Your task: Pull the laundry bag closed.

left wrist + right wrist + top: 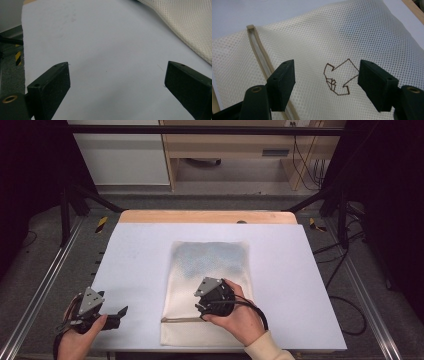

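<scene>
A person's right hand holds the right gripper over the near half of a cream mesh bag lying flat on a pale sheet that covers the table. In the right gripper view the jaws stand apart with nothing between them, hovering above the mesh; a brown stitched outline figure lies under the gap between them, and the bag's zipper strip runs past the outer side of the left-hand jaw. A black cable loops from this gripper across the hand.

The left hand holds the left gripper near the sheet's near left corner, well apart from the bag. Its jaws are spread wide over bare sheet, and the edge of the mesh bag lies ahead and to the right of them. A grey three-cornered plate sits on top of it.

Beyond the sheet, a strip of wooden table edge shows, with black frame bars, cabinets and trailing wires farther back.
</scene>
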The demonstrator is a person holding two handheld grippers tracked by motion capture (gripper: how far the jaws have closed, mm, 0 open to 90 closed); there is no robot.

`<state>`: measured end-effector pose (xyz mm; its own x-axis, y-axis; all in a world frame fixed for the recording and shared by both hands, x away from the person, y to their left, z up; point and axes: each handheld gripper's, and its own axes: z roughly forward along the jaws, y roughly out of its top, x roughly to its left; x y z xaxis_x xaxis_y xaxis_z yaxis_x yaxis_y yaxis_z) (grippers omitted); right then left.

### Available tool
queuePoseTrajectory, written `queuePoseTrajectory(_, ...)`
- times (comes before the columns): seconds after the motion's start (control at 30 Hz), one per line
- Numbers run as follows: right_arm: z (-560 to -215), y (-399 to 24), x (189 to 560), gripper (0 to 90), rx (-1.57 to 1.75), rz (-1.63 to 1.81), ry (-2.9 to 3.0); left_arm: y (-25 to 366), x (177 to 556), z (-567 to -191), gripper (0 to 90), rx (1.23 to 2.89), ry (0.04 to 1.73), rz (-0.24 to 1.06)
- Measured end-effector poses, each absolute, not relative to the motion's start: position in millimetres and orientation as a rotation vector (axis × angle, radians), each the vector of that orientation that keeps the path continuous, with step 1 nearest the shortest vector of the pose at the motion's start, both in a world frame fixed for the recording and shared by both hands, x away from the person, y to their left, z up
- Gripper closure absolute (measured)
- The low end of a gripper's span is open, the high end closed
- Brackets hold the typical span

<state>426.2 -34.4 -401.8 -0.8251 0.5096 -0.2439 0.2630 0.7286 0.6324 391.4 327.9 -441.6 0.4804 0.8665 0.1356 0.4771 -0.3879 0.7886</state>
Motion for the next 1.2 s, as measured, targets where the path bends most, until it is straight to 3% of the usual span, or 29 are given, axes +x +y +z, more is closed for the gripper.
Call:
queuePoseTrajectory(0.27, -396.9, -9.7, 426.8, 35.8, 0.504, 0.779, 2.605, 329.7, 391.5, -441.3, 6.4, 2.032, 1.121, 0.708)
queuePoseTrajectory(0.5, -395.6, 5.7, 427.9, 47.2, 0.459, 0.753, 2.668, 329.0, 391.6, -441.6, 6.6, 2.049, 1.115, 0.697)
queuePoseTrajectory(1.2, -399.2, 38.9, 427.8, 67.3, 0.283, 0.713, 2.797, 328.4, 392.5, -443.1, 6.5, 2.044, 1.119, 0.712)
